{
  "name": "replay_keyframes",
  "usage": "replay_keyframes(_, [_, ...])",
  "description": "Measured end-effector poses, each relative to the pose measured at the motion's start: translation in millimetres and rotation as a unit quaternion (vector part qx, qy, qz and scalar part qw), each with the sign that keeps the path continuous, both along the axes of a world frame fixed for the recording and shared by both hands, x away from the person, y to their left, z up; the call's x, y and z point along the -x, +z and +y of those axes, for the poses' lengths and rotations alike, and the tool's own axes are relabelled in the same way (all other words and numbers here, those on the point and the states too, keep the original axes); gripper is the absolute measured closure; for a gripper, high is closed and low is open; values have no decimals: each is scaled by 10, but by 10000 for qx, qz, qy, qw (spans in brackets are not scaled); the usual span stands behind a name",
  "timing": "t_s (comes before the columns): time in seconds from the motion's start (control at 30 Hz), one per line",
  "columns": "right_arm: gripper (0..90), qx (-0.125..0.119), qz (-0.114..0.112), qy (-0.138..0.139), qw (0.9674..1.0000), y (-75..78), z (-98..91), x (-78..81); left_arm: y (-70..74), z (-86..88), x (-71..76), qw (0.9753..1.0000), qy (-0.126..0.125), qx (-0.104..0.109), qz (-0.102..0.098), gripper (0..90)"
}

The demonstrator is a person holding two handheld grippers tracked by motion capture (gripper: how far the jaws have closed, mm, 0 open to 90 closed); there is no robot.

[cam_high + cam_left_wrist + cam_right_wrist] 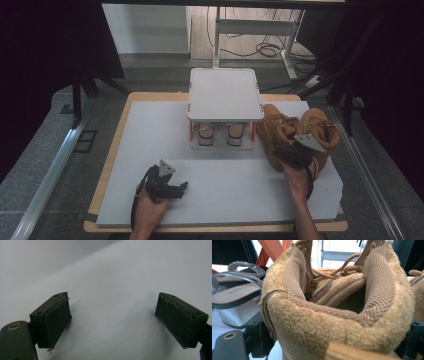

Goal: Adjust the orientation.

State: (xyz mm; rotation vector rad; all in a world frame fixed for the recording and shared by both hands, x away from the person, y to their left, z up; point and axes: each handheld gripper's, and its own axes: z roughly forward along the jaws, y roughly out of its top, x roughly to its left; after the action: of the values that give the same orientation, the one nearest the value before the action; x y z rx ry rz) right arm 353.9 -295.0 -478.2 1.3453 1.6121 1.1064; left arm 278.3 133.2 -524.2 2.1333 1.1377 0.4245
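My right tool [294, 150] has its jaws spread wide around the heel collar of the tan boot [276, 131] at the right of the surface [150, 140]; the boot's long axis runs up-frame, toe away from me. My left tool [172, 189] gapes empty, lower left.

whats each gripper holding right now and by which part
The right gripper straddles the heel collar of the left tan boot; whether it presses cannot be told. The left gripper holds nothing, jaws apart.

Upright tan suede boot [342, 322], table's right
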Motion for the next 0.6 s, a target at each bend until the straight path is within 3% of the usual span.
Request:
replay_keyframes(0.07, [129, -16, -33, -21, 10000, -5, 5, 3, 0, 0, 0, 10000, -1, -1, 0, 125])
replay_keyframes(0.37, [347, 55, -144, -102, 9998, -14, 22, 63, 0, 0, 1, 10000, 1, -1, -2, 125])
replay_keyframes(0.6, [431, 130, -341, -186, 9992, -49, 70, 98, -1, 0, 0, 10000, 0, 1, -1, 125])
